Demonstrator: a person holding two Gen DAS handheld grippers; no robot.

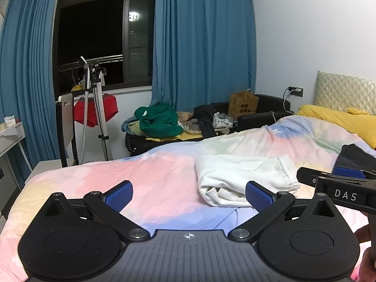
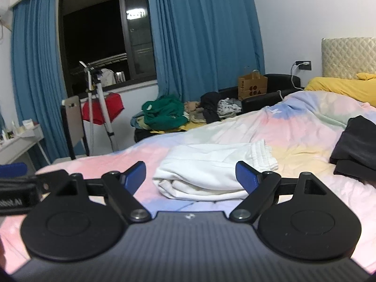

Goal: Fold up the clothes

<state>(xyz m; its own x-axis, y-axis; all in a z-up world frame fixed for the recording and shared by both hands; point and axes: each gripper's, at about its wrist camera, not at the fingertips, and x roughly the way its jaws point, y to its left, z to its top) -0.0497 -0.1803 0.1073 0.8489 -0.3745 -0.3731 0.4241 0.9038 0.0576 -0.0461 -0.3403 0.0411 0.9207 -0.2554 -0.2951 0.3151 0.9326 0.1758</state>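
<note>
Now both claws spread, left claw, right claw, above folded white garment

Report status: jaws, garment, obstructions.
Left gripper and right gripper: jaws open, empty. White garment folded on the bedspread, ungripped. Dark garment lies apart, right. Nothing in the way.

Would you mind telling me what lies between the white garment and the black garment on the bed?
Only bare quilt between the white garment and black garment, in the right wrist view.
</note>
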